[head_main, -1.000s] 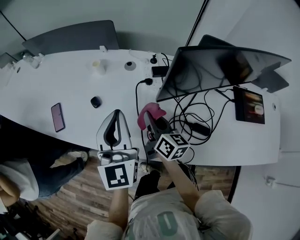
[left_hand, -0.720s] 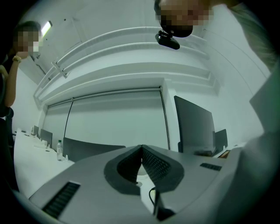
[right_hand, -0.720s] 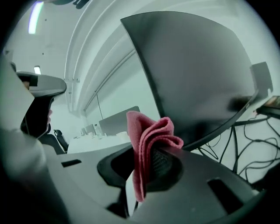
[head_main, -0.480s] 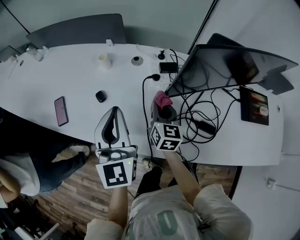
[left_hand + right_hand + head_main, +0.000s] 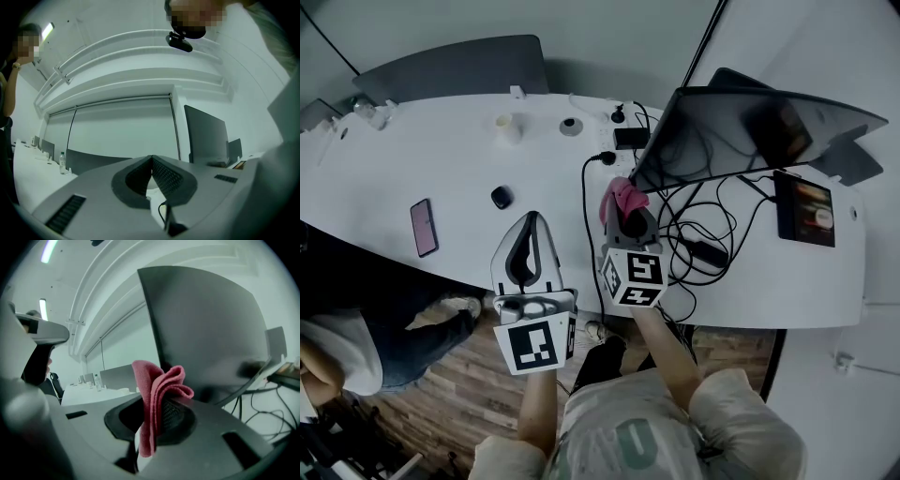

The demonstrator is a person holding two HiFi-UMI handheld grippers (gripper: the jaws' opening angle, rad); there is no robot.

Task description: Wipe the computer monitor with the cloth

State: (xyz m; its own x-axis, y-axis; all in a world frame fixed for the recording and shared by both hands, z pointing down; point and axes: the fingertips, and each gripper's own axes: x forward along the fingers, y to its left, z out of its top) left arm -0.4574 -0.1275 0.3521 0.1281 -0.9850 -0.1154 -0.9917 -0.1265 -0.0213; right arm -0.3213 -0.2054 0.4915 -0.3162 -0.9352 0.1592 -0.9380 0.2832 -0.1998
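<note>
Since a second ago the right gripper is carried nearer the monitor, with the cloth pinched in its jaws just beside the lower corner. The left gripper jaws are pressed together, empty. The cloth should be laid flat and pressed lightly.

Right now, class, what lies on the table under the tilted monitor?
Black cables loop out from under the monitor across the white table, with a black power brick among them. The screen covers its own stand and where the cables end.
</note>
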